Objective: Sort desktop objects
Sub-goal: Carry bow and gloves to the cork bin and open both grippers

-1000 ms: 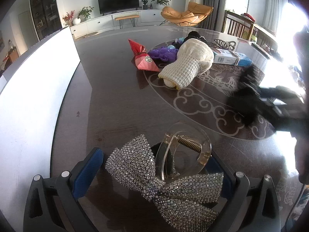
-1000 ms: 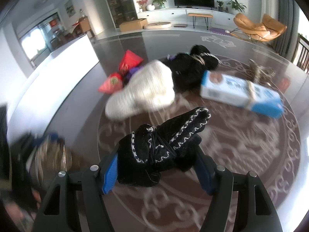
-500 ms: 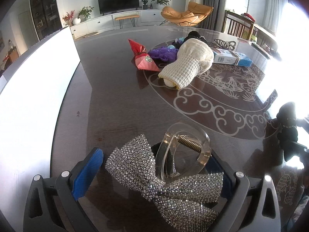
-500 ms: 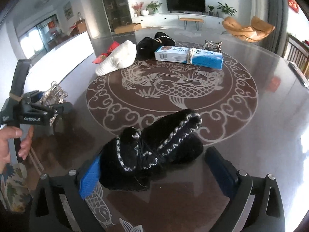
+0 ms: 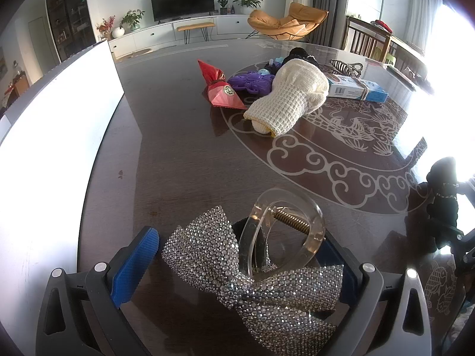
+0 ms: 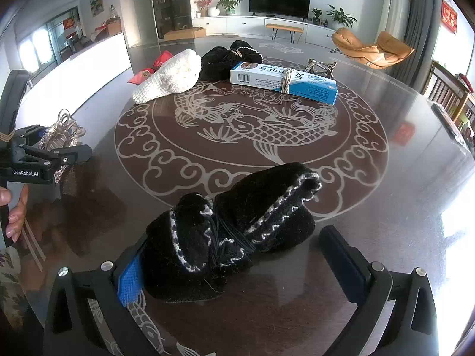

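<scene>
The right hand-held gripper [image 6: 234, 264] stands released, its jaws having just been opening — the black knitted glove [image 6: 234, 225] lies on the worktop [image 6: 386, 207] between them, its left side against the blue left pad, the right pad clear of it. Its long axis runs forward and rightward from the gripper. The glove is dark and fuzzy with pale zigzag stitching. The left hand-held gripper [image 5: 240, 267] brackets a rhinestone bow hair clip [image 5: 252, 276]; whether it is clenched cannot be told.
</scene>
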